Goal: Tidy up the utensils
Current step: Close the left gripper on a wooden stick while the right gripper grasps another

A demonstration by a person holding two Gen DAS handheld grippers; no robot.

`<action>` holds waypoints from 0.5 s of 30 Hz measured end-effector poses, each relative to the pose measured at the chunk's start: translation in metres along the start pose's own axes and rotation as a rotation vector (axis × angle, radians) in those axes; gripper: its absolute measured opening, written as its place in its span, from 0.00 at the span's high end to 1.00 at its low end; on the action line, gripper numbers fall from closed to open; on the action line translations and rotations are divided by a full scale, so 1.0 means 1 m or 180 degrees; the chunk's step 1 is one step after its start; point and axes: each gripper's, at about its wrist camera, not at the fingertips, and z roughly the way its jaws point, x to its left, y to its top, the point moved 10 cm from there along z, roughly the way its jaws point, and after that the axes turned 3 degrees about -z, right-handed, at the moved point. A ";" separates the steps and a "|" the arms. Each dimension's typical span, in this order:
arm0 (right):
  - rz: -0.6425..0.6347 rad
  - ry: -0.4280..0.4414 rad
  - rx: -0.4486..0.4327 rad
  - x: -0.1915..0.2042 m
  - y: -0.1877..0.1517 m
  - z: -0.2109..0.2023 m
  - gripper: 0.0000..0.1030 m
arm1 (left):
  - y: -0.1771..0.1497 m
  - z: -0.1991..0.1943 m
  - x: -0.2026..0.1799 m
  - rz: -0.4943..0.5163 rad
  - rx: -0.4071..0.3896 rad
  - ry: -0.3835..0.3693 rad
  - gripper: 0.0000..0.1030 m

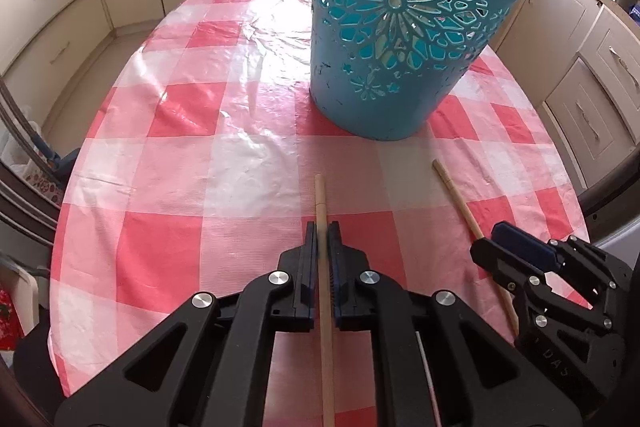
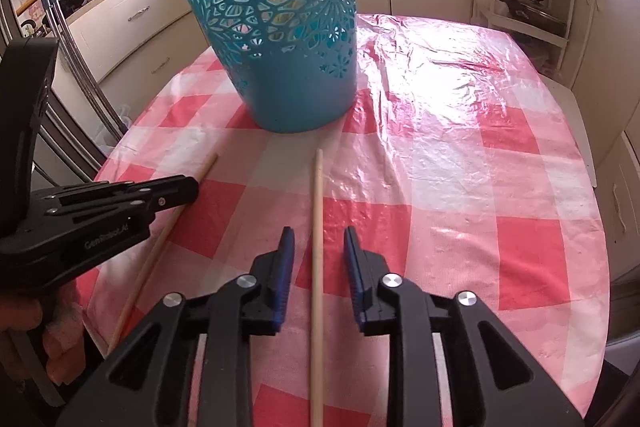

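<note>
"GenRobot.AI" — pale lettering on the left claw (image 2: 176, 193) body — nothing else legible

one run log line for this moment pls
left hand-held gripper: shut on left wooden chopstick | right hand-held gripper: open around right wooden chopstick | teal cut-out plastic basket: upright on table

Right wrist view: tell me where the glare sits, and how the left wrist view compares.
Right wrist view: strong glare on the tablecloth right of the bin; edges bend. Left wrist view: milder sheen left of the bin; cabinets curve.
</note>
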 end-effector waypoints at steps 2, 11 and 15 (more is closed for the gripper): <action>-0.0085 -0.0046 0.0013 0.002 0.001 0.002 0.74 | 0.002 0.001 0.002 0.0058 0.0024 0.0108 0.79; -0.0235 -0.0075 0.0143 -0.005 0.007 0.008 0.94 | 0.003 0.001 -0.001 0.0346 -0.0035 0.0358 0.74; -0.0317 -0.0096 0.0151 -0.004 0.008 0.009 0.94 | 0.003 0.000 -0.005 0.0416 -0.0078 0.0395 0.74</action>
